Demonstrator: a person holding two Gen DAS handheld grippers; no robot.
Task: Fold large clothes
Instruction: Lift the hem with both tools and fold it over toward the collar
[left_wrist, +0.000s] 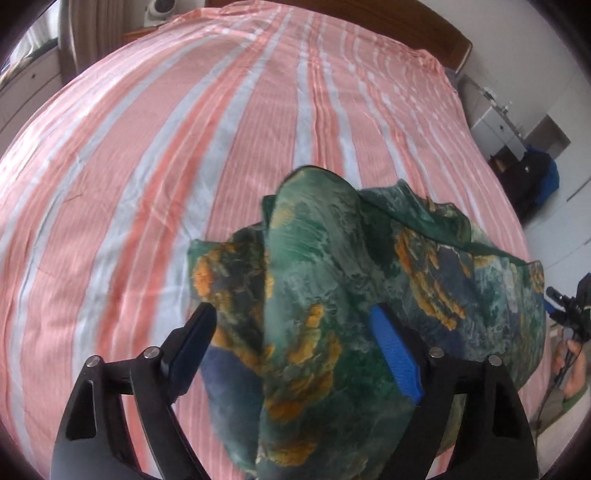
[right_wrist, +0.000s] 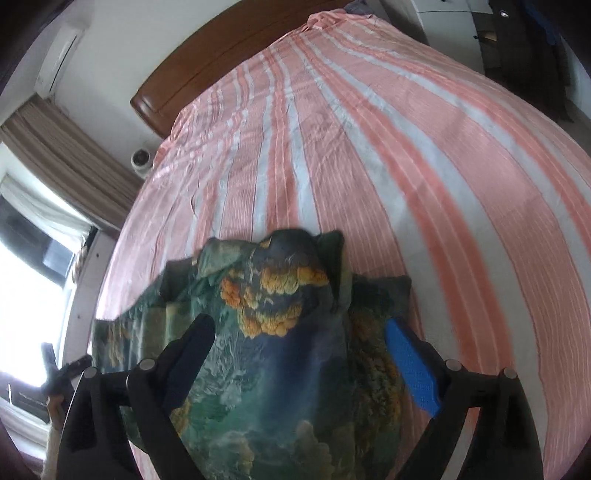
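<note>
A green garment (left_wrist: 332, 266) with orange and blue patches lies bunched near the front edge of a bed with a pink-and-white striped sheet (left_wrist: 166, 155). My left gripper (left_wrist: 295, 317) stands open over it. A raised fold of the cloth runs up between the two fingers, and neither pad presses on it. In the right wrist view the same garment (right_wrist: 280, 295) humps up between the wide-apart fingers of my right gripper (right_wrist: 299, 328), which is open too. Its blue pad (right_wrist: 410, 365) is clear of the fabric. The garment's near part is hidden under both grippers.
The striped sheet (right_wrist: 406, 155) stretches far behind the garment to a brown wooden headboard (right_wrist: 207, 66). A curtain (right_wrist: 62, 147) and bright window are at the left. White cabinets (left_wrist: 498, 125) and a dark bag (left_wrist: 535, 177) stand right of the bed. A person's hand (left_wrist: 574, 369) shows at the right edge.
</note>
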